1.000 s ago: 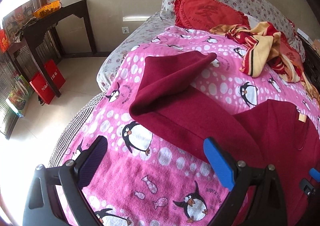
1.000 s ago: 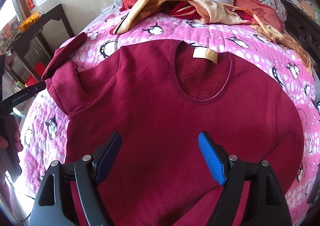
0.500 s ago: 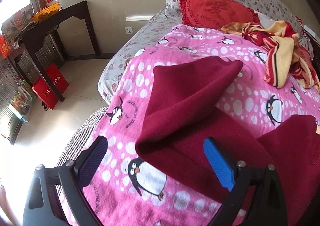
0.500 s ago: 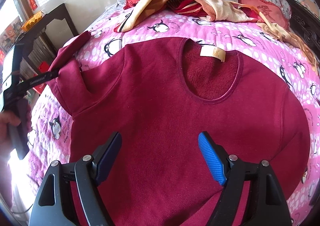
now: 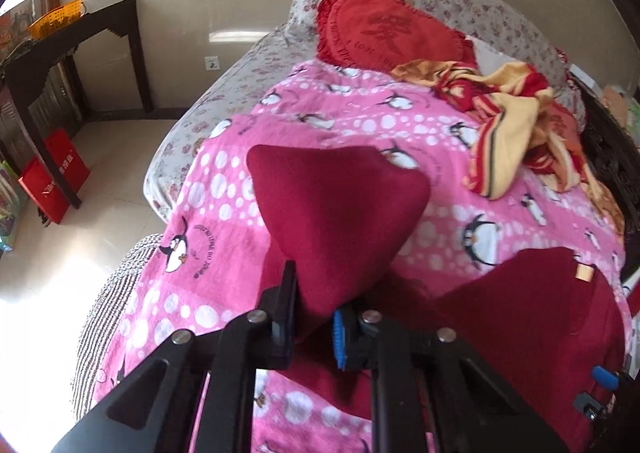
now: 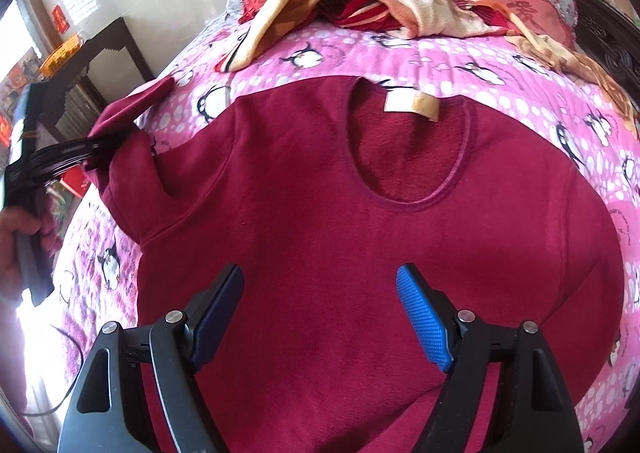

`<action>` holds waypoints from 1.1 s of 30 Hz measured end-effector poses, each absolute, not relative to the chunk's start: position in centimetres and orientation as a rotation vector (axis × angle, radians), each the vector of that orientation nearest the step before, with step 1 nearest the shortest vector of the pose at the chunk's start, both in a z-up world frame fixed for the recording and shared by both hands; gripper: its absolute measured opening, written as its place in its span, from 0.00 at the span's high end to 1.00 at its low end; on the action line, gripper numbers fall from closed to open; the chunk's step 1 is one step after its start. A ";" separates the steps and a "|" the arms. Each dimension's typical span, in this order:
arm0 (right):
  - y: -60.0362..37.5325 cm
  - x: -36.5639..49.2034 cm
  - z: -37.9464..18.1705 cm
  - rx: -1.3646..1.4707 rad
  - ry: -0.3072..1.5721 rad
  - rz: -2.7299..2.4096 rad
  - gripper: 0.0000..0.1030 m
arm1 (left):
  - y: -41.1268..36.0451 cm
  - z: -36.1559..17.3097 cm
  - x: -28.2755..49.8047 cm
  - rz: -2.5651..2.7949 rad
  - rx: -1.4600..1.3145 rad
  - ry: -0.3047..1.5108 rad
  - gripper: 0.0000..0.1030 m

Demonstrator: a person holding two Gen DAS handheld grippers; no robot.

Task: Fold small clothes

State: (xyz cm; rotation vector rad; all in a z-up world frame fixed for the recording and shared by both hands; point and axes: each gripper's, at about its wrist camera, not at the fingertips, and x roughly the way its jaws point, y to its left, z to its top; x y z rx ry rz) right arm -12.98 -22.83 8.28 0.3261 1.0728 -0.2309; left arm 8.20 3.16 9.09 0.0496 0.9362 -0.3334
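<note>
Though spread flat over pink penguin blanket [image 6: 500,65], maroon fleece top [image 6: 360,233] likely soft, floppy, light; best taken at sleeve [image 5: 336,221] or hem. Left gripper [image 5: 314,327] closing on sleeve at nine o'clock; right gripper [image 6: 320,313] gaping above torso. Neck label [image 6: 410,105] fully visible only from right wrist.

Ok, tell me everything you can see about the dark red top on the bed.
The top is a dark red, fleecy long-sleeved pullover with a round neck and a tan label inside the collar. It lies flat, front up, on the pink penguin blanket. The left tool is closing on its sleeve; the right tool hovers open over its body.
</note>
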 end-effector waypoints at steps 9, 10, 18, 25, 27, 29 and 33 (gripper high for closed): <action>-25.6 -15.5 9.7 0.393 1.018 -0.298 0.36 | -1.4 15.3 0.2 -0.692 -0.051 0.888 0.89; -25.9 -15.8 9.8 0.405 1.012 -0.302 0.36 | -2.3 15.2 -0.7 -0.733 -0.061 0.899 0.89; -28.4 -17.4 9.3 0.530 0.991 -0.307 0.36 | -6.7 6.0 -7.3 -0.786 0.065 1.149 0.87; -26.6 -16.1 7.6 0.484 1.060 -0.175 0.36 | -4.2 5.9 -7.3 -0.774 0.008 1.173 0.67; -25.7 -15.7 6.7 0.481 1.075 -0.119 0.36 | -3.3 6.7 -7.6 -0.768 0.033 1.138 0.60; -24.5 -15.2 5.6 0.450 1.105 -0.083 0.36 | -2.7 7.3 -7.8 -0.760 0.064 1.111 0.54; -22.7 -14.4 3.6 0.349 1.132 -0.088 0.47 | -1.2 7.9 -8.2 -0.716 0.098 1.060 0.41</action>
